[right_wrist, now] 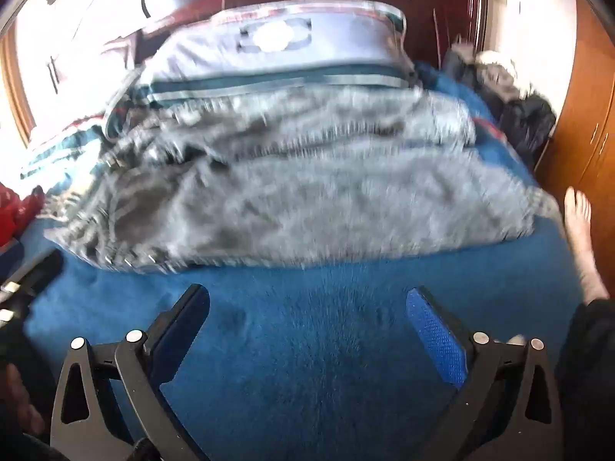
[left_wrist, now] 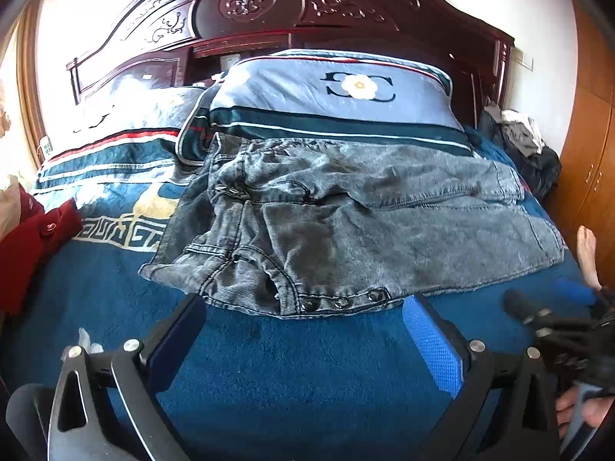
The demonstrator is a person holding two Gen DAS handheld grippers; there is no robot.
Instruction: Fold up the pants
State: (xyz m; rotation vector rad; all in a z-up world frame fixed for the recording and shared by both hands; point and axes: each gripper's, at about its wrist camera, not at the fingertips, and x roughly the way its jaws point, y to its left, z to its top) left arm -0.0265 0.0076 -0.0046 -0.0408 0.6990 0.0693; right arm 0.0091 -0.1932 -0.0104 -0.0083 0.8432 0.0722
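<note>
Bed: a plush, deep-blue blanket with a short fuzzy nap covers the mattress; a cream key-pattern band runs across it at the left.
Headboard: dark red-brown wood, arched, with carved scrolls and a round rosette.
Pillow: smooth pale-blue cloth, rectangular, edged with dark teal, white and red stripes, with a white flower emblem.
Pants: grey acid-washed denim, mottled and stiff-looking, with heavy stitched seams and metal snap buttons along the near edge; they lie folded across the bed, their far edge against the pillow, just beyond both grippers.
Red garment: crumpled red cloth at the bed's left edge.
Left gripper: black angular frame, blue dimpled pads; fingers spread wide, holding nothing, over bare blanket.
Right gripper: same build; fingers spread wide and empty, its view motion-blurred.
Foot: bare, at the bed's right edge.
</note>
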